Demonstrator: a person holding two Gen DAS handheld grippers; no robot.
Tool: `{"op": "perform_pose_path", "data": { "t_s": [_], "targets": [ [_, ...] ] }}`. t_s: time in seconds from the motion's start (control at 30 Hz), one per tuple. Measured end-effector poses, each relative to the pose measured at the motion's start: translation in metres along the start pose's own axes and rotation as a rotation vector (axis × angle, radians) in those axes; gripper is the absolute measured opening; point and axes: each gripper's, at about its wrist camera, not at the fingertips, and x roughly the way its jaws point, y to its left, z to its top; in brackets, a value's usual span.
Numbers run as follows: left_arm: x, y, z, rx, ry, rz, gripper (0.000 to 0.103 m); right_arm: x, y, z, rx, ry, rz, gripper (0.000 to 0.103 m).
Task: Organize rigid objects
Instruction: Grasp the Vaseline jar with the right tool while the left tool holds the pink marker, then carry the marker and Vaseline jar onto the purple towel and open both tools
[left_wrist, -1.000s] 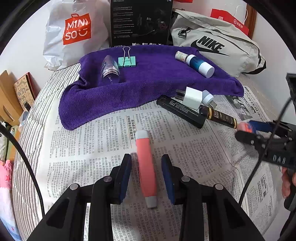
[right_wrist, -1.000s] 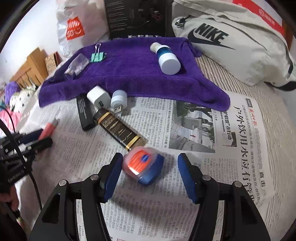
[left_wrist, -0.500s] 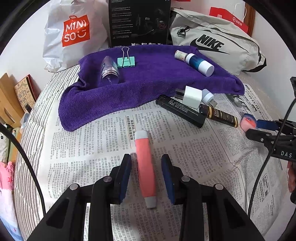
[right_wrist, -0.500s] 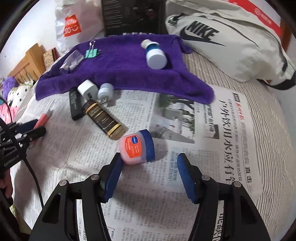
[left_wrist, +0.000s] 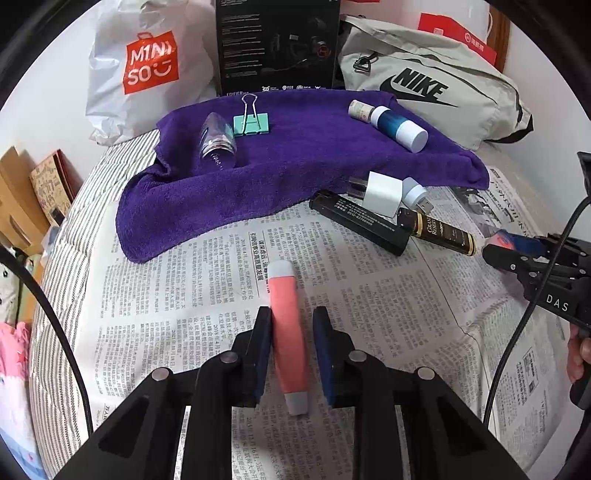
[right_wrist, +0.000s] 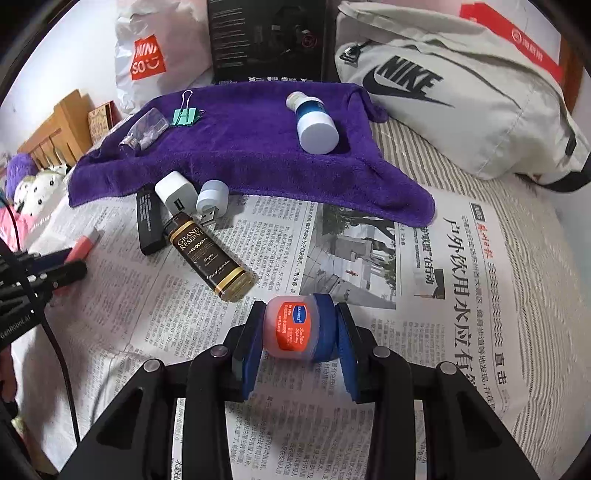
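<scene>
both grippers are at the pick-up step. the right gripper (right_wrist: 300, 334) has its pads pressed on both sides of a small jar (right_wrist: 299, 328), pink body with a blue cap, lying on its side on the newspaper (right_wrist: 461, 332) near the middle of the sheet, in front of the towel's (right_wrist: 258, 155) near edge. the left gripper (left_wrist: 291, 354) straddles a pink tube (left_wrist: 287, 332) with grey ends that lies on the paper toward its near edge; the left pad touches the tube, the right pad stands a little off it, so the fingers are apart and not yet clamped.

judging by the bottle (left_wrist: 399, 125), clip (left_wrist: 251, 122) and vial (left_wrist: 218, 142) already lying on the purple towel, the towel looks like the goal. next move: the left fingers must close fully on the tube before any lift, and the right should raise the jar straight up, clearing the brown bottle (right_wrist: 210, 254) just beside it, then carry it to a bare part of the towel.

writing: the brown bottle reads "grand reserve"; the jar's orange label is too blurred to read. behind the towel's far edge stand a white bag (left_wrist: 147, 66) marked "miniso", a grey bag (left_wrist: 436, 92) marked "nike", and a black box (left_wrist: 277, 44) with "edifier" at its foot. the newspaper is in chinese.
</scene>
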Motion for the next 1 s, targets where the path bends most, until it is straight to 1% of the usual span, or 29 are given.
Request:
{"op": "perform_pose_path", "data": {
  "t_s": [0.13, 0.2, 0.33, 0.43, 0.5, 0.53, 0.57, 0.67, 0.77, 0.83, 1.0],
  "targets": [
    [-0.001, 0.002, -0.001, -0.02, -0.008, -0.011, 0.021, -0.001, 0.001, -0.006, -0.009, -0.042, -0.005, 0.036],
    [-0.001, 0.003, -0.001, -0.029, -0.011, -0.009, 0.017, -0.002, 0.001, -0.007, -0.006, -0.053, -0.006, 0.036],
    [-0.003, 0.007, -0.003, -0.052, -0.015, -0.035, 0.016, -0.002, -0.002, -0.005, 0.013, -0.039, 0.011, 0.037],
    [-0.006, 0.014, -0.003, -0.084, -0.005, -0.078, 0.016, -0.004, -0.007, -0.002, 0.031, -0.008, 0.056, 0.036],
    [-0.008, 0.017, -0.002, -0.103, -0.004, -0.107, 0.016, -0.01, -0.012, -0.002, 0.056, -0.014, 0.093, 0.036],
    [-0.008, 0.018, -0.002, -0.107, -0.001, -0.118, 0.016, -0.012, -0.013, -0.002, 0.058, -0.019, 0.098, 0.036],
    [-0.005, 0.018, -0.002, -0.111, 0.003, -0.119, 0.016, -0.014, -0.013, -0.002, 0.057, -0.024, 0.096, 0.036],
    [-0.003, 0.015, -0.002, -0.101, 0.0, -0.102, 0.016, -0.007, -0.011, -0.004, 0.036, 0.006, 0.089, 0.036],
    [-0.006, 0.014, 0.0, -0.092, 0.003, -0.097, 0.016, -0.006, -0.009, -0.006, 0.011, 0.004, 0.081, 0.036],
    [-0.009, 0.015, 0.003, -0.094, -0.002, -0.096, 0.016, -0.008, -0.012, -0.004, 0.026, 0.003, 0.111, 0.036],
    [-0.019, 0.022, 0.015, -0.1, -0.02, -0.109, 0.016, -0.022, -0.017, 0.012, 0.032, -0.034, 0.167, 0.036]
  ]
}}
